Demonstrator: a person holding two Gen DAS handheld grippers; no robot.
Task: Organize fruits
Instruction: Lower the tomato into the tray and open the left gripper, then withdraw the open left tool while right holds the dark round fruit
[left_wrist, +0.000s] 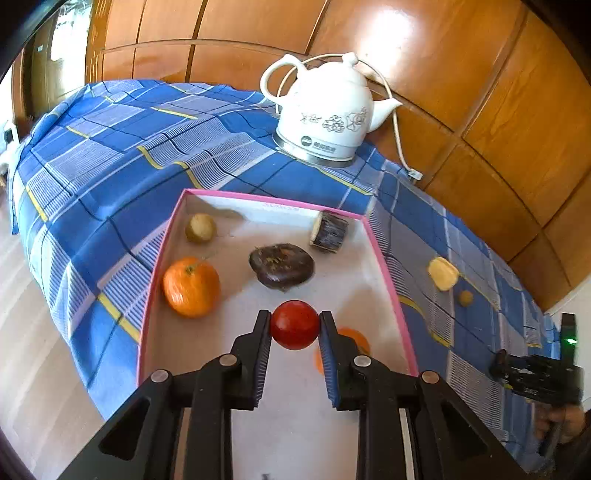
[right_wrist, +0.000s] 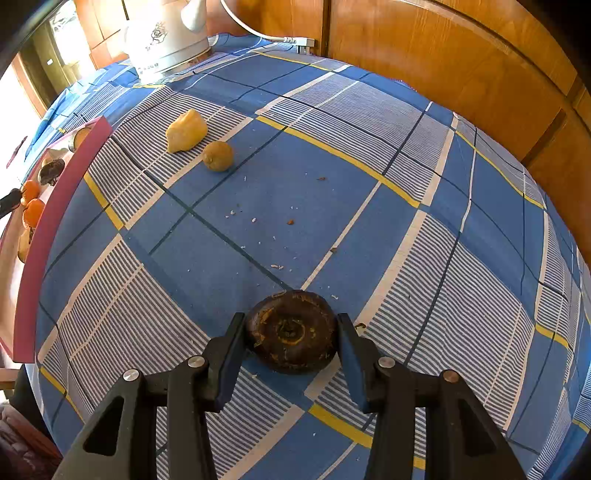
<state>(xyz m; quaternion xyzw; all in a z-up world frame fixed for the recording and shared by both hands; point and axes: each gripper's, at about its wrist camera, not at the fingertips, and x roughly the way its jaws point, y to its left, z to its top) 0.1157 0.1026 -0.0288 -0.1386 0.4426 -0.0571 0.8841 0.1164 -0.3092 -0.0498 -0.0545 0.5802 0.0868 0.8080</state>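
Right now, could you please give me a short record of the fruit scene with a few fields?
left gripper: shut on a red fruit, above the pink-rimmed box
right gripper: shut on a dark round fruit, on the blue checked cloth
in the box: orange, dark fruit, small brown fruit
loose on the cloth: yellow piece, small brown fruit
behind: white kettle

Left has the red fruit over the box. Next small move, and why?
Probably lower the left gripper and release. The red fruit is pinched between its pads above bare floor of the pink-rimmed box, between the orange and a dark fruit.
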